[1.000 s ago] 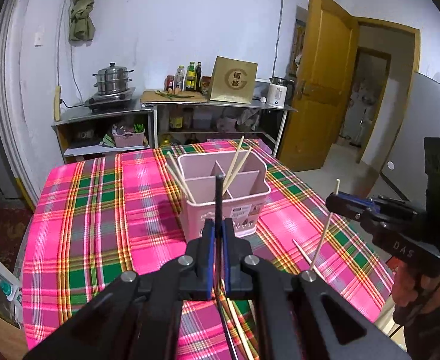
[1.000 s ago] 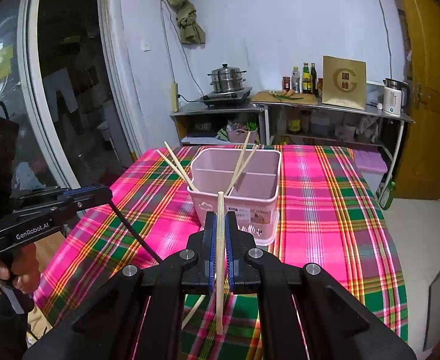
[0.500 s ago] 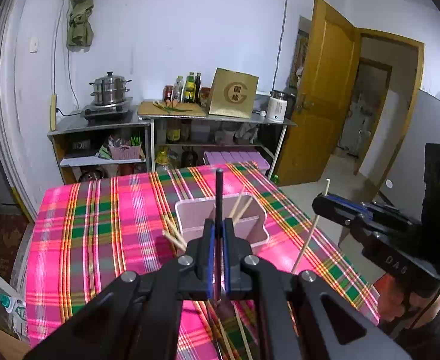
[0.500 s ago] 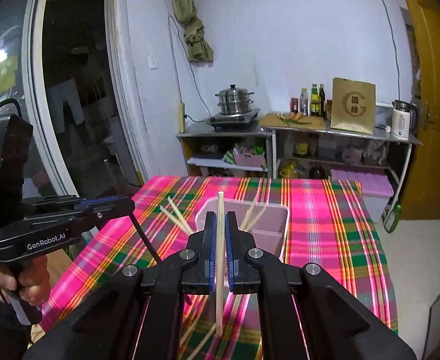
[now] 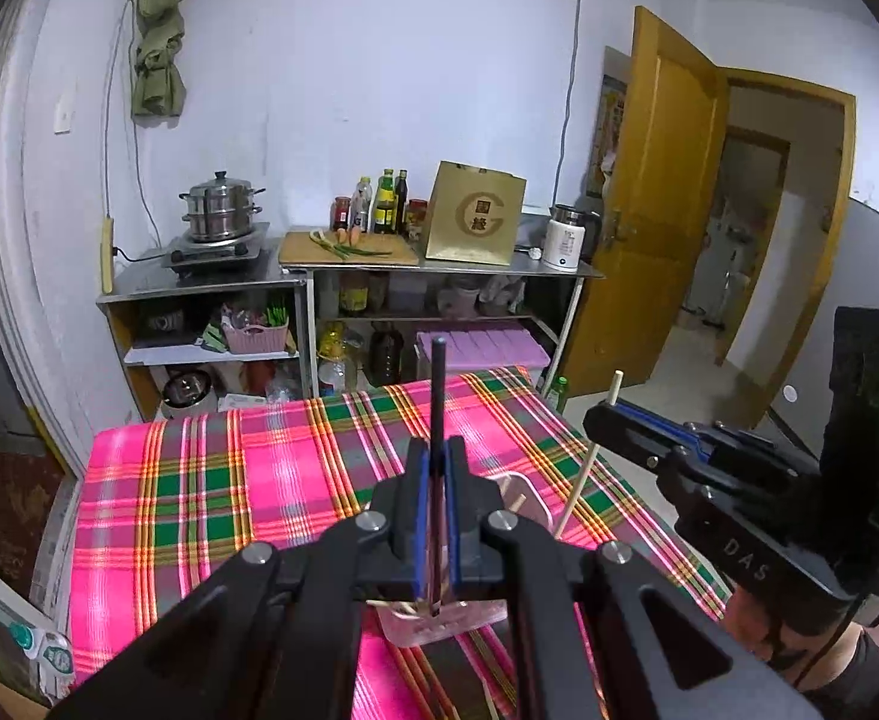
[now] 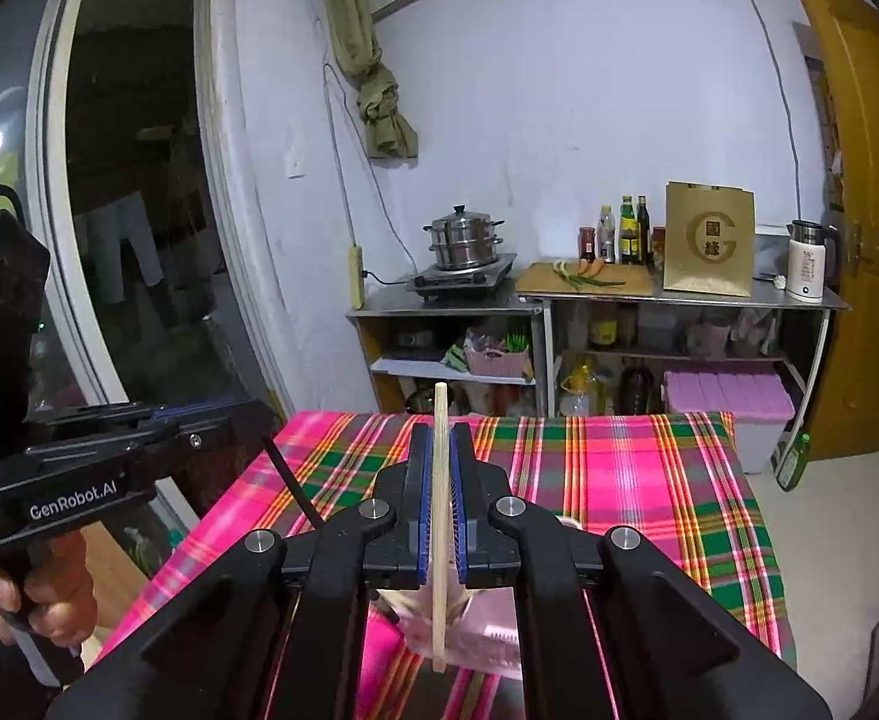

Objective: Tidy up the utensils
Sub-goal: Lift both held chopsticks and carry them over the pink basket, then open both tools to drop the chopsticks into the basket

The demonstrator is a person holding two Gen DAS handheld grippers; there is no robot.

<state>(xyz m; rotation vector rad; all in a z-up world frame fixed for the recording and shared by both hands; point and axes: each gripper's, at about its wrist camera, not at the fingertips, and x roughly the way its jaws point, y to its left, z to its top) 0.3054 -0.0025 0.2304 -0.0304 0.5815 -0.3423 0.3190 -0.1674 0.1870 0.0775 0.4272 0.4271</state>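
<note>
1. On the left side, the left gripper [image 5: 436, 468] is seen with its fingers [image 5: 420, 516] pressed nearly together, pinching a black chopstick [image 5: 437, 396] that stands upright between the blue pads and rises above them.
2. Below that gripper, a pink utensil holder [image 5: 439, 624] is glimpsed on the table [image 5: 199, 492], mostly hidden by the gripper body; pale stick ends can be made out at its rim.
3. Beside it in the same view, the right gripper [image 5: 610, 414] is shown from the side, with a light wooden chopstick [image 5: 583, 468] clamped through it and slanting down toward the plaid cloth.
4. From the right wrist view, the left gripper [image 6: 247, 414] is held by a hand [image 6: 49, 600] at the picture's left edge, and the black chopstick [image 6: 295, 492] angles down from it.
5. At the centre of that view, the right gripper [image 6: 441, 468] has its fingers [image 6: 460, 510] closed tight on the wooden chopstick [image 6: 439, 534], which runs upright through the pads, its upper end above them and its lower end in front of the pink utensil holder [image 6: 487, 636].
</note>
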